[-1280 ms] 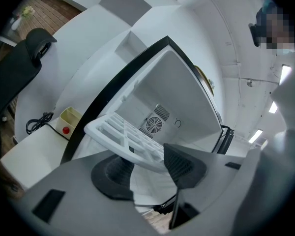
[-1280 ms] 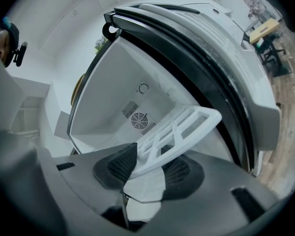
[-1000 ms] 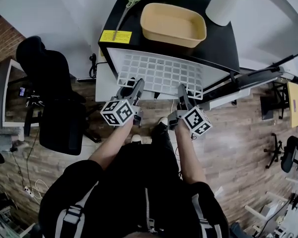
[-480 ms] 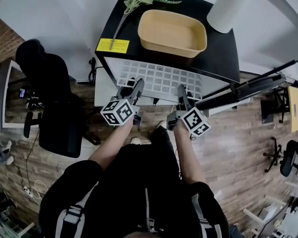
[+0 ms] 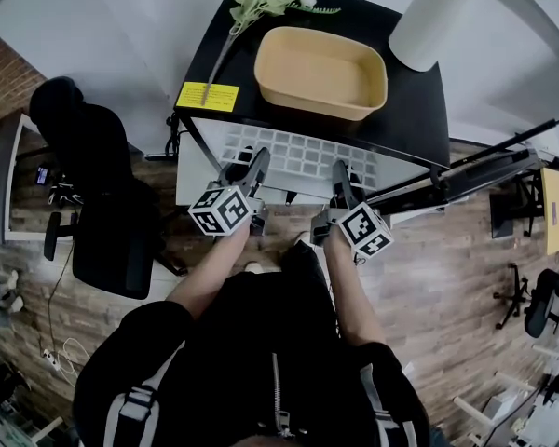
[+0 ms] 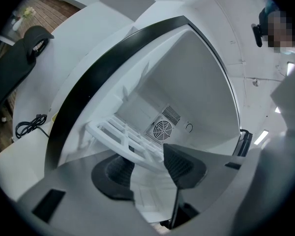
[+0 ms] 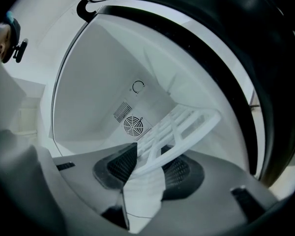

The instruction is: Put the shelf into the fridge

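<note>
We had slid the shelf [image 5: 298,152] deeper into the fridge [image 5: 410,91], left gripper [image 5: 257,159] and right gripper [image 5: 340,170] clenching it; tan tub [image 5: 321,60] upper centre, chair [image 5: 102,194] left.

Both forearms reach forward side by side from the body, the left forearm [image 5: 205,277] angled slightly inward and the right forearm [image 5: 349,291] nearly straight. Each hand holds its gripper about level, marker cube toward the person. The left gripper [image 5: 254,163] and the right gripper [image 5: 341,171] each have their jaws clamped on the near edge of the shelf [image 5: 298,153], which passes between the pads.
</note>
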The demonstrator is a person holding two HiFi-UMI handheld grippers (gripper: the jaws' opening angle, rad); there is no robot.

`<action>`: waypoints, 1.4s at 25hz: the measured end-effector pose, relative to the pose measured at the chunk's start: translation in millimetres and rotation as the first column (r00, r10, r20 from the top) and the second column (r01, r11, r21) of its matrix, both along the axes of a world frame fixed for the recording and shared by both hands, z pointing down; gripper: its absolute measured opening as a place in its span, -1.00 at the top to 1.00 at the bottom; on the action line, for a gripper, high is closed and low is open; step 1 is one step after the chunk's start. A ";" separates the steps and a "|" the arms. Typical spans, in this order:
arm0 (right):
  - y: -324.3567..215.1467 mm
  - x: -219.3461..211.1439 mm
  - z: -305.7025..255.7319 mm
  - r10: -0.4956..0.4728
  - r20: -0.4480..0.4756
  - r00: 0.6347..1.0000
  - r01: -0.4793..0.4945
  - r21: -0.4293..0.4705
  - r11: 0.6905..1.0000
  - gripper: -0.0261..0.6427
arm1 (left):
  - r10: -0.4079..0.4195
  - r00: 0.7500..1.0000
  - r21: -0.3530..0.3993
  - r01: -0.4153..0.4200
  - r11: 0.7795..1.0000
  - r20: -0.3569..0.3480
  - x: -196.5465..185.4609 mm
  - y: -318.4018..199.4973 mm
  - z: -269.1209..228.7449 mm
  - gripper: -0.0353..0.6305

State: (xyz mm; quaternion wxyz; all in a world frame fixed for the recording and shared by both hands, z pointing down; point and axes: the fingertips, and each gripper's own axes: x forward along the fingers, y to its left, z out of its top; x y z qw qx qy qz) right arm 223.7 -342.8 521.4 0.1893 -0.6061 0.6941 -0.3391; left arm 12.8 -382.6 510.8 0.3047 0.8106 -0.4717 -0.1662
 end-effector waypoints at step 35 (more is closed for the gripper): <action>-39.1 6.8 4.0 -0.007 0.014 1.000 0.007 0.009 1.000 0.46 | -0.043 0.999 -0.006 0.043 0.999 -0.010 5.3 -40.4 2.2 0.30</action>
